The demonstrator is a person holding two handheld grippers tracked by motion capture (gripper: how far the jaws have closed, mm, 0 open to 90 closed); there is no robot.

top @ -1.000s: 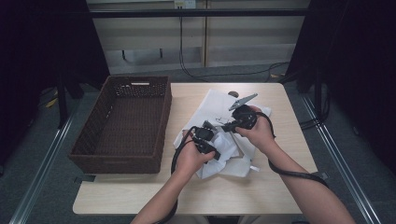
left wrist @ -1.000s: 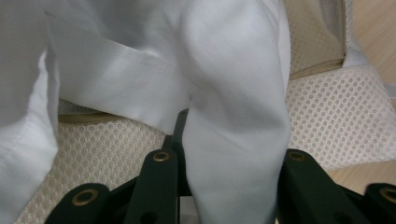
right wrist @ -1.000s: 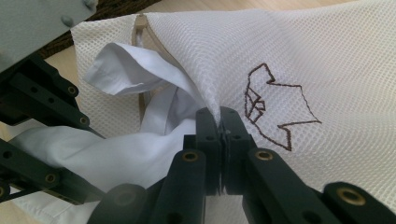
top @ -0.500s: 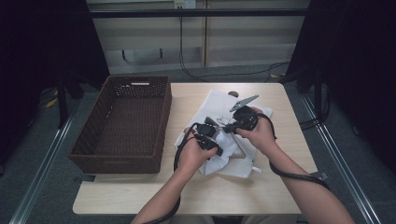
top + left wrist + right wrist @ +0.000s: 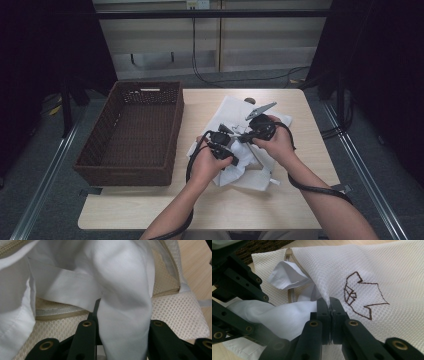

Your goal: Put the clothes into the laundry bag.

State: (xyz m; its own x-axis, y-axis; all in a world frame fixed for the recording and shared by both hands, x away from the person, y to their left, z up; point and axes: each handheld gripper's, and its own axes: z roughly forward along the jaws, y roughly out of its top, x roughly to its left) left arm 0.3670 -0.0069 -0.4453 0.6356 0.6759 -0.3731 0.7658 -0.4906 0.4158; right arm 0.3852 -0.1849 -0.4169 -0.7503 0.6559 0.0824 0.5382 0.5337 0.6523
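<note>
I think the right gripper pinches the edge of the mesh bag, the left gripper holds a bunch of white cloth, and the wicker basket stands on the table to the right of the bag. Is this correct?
Not quite: the wicker basket stands left of the mesh bag, as the high view shows. The rest holds: the right gripper pinches the bag's edge, and the left gripper holds bunched white cloth.

left hand [image 5: 212, 160] slightly nearer right hand [image 5: 277, 145], white cloth [image 5: 235, 172] bunched
</note>
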